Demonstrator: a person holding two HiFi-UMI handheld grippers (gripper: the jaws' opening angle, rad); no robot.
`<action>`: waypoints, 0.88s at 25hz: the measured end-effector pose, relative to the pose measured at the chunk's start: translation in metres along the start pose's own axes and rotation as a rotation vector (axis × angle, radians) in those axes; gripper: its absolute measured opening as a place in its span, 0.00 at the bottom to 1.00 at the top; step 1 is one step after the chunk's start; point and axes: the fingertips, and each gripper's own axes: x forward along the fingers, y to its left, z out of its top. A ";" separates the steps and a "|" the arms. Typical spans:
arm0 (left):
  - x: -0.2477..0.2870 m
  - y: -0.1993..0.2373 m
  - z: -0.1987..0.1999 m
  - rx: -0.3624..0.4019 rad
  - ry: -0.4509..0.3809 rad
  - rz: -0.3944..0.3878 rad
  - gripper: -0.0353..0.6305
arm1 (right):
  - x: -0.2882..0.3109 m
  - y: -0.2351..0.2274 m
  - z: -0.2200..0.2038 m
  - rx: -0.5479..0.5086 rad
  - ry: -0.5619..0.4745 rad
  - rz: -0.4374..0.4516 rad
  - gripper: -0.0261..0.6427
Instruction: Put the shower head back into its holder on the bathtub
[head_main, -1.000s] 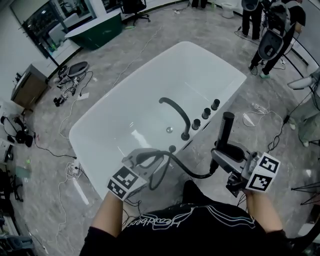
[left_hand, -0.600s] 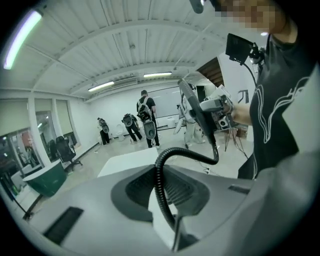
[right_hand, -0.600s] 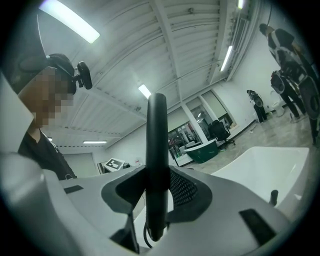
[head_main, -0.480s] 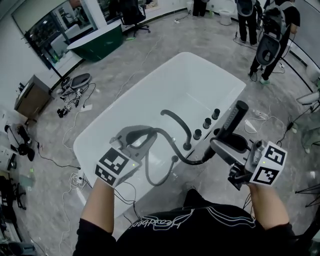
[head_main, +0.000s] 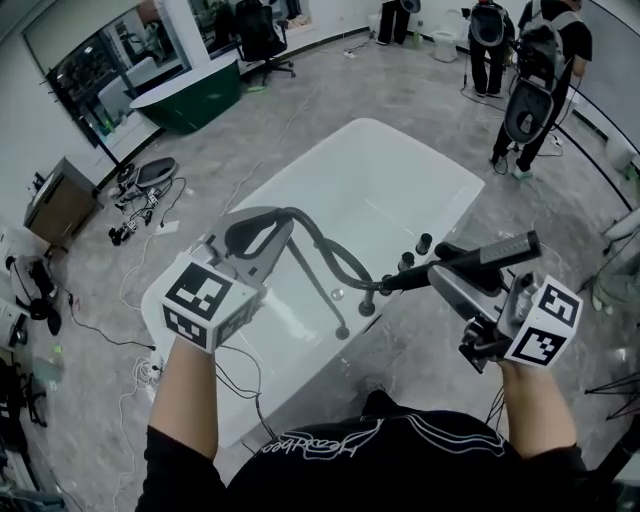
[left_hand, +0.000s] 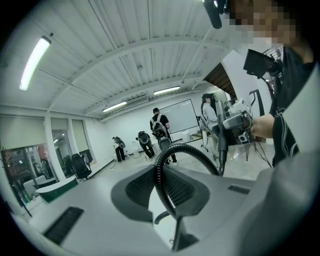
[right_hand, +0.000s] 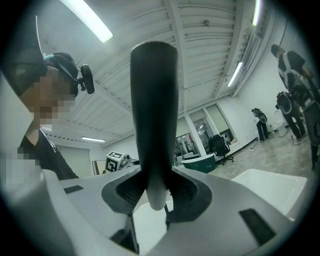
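We record the right gripper clamped on the dark grey wand-shaped shower head, held above the right rim of the white oval bathtub. Its long axis is near level, with the hose end pointing left toward the row of black rim fittings. The left gripper pinches the black ribbed hose over the tub's left side, well apart from that row, so the right hand is nearer. We judge the holder sits among those fittings, which one we cannot tell, and the hose's hanging loop crosses the approach.
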 end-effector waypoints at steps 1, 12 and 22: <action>0.002 0.000 0.000 -0.009 -0.004 0.000 0.13 | -0.001 -0.003 0.001 0.003 0.000 -0.005 0.24; 0.027 -0.003 -0.057 -0.140 0.050 0.000 0.13 | 0.002 -0.039 -0.021 0.059 0.048 -0.037 0.24; 0.037 -0.023 -0.129 -0.401 0.075 -0.008 0.13 | -0.002 -0.048 -0.031 0.118 0.009 -0.036 0.24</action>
